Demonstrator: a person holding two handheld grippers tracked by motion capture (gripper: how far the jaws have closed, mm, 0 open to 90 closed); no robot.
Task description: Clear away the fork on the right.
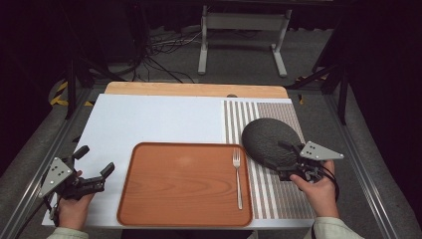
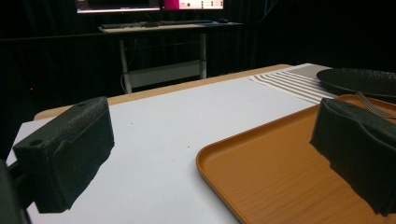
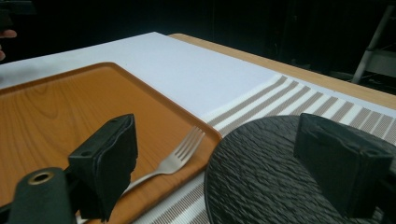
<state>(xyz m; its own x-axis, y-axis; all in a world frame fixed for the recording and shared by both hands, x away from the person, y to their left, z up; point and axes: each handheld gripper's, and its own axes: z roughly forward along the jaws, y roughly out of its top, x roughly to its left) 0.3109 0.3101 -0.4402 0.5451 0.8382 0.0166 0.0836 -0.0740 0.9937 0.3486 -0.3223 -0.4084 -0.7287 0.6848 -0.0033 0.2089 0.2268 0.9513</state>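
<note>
An orange wooden tray lies at the front middle of the table, and a metal fork rests along its right side, tines pointing away from me. A dark round textured plate sits on the striped placemat, close to the tray's far right corner. My right gripper is open at the plate's near right edge; in the right gripper view the plate lies between its wide-apart jaws, with the fork to the left. My left gripper is open and holds nothing, left of the tray.
A white mat covers the left and middle of the wooden table, whose far edge stays bare. Beyond the table are a white desk frame and floor cables. Metal rails run along both sides.
</note>
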